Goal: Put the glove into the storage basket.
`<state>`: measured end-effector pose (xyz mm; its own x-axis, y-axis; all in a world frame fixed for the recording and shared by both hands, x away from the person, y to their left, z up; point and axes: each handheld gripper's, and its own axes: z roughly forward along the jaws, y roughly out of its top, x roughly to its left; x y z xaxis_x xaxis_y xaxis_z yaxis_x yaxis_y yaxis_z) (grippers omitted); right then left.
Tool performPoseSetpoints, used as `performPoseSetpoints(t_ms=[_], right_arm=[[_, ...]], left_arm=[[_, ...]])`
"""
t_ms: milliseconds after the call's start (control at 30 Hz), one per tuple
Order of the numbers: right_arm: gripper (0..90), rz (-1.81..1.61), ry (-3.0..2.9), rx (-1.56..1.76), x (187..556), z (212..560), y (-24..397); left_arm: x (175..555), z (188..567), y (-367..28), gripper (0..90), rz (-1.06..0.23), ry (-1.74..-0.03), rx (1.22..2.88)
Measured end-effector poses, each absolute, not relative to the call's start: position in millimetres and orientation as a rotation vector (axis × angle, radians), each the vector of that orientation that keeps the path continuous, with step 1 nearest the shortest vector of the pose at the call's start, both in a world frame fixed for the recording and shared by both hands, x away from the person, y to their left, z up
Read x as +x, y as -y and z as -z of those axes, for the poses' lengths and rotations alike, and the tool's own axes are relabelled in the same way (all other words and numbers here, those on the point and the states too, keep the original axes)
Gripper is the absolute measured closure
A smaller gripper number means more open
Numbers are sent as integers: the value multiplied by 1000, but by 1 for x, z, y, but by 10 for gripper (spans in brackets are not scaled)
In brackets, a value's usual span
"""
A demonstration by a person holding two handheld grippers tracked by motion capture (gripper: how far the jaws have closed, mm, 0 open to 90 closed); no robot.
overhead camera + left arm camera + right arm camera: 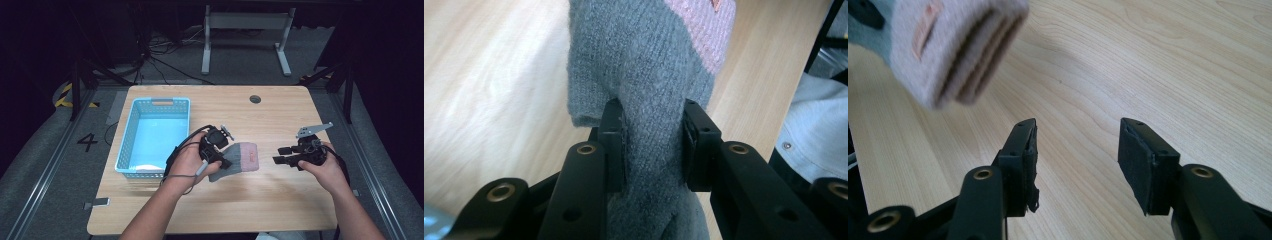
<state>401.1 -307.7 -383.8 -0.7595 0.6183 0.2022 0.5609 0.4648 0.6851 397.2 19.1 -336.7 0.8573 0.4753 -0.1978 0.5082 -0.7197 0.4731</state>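
The wooden desk [270, 200] carries a grey and pink knitted sock [239, 159] near its middle. The left tool [218, 158] has its two jaws pressed onto the grey part of the sock [649, 100], and the fabric is bunched between them in the left gripper view. The pink cuff end of the sock lies at 3 o'clock from this tool in the high view, with a small orange label on it. The right tool [283, 155] is at 3 o'clock from the sock, apart from it, and points toward it. Its jaws are spread wide with only bare desk [1173, 75] between them. In the right gripper view the pink cuff [955, 45] appears blurred at 11 o'clock. A light blue basket [131, 145] stands at 9 o'clock from the left tool, near the left edge of the desk.
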Motion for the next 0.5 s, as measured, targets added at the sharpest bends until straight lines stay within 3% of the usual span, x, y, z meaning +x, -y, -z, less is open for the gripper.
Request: performPoseSetpoints(t_ms=[500], right_arm=[[508, -1169, -2647, 1048, 404, 387, 302]], left_arm=[[405, 320, -57, 684, 30, -810, 2446]])
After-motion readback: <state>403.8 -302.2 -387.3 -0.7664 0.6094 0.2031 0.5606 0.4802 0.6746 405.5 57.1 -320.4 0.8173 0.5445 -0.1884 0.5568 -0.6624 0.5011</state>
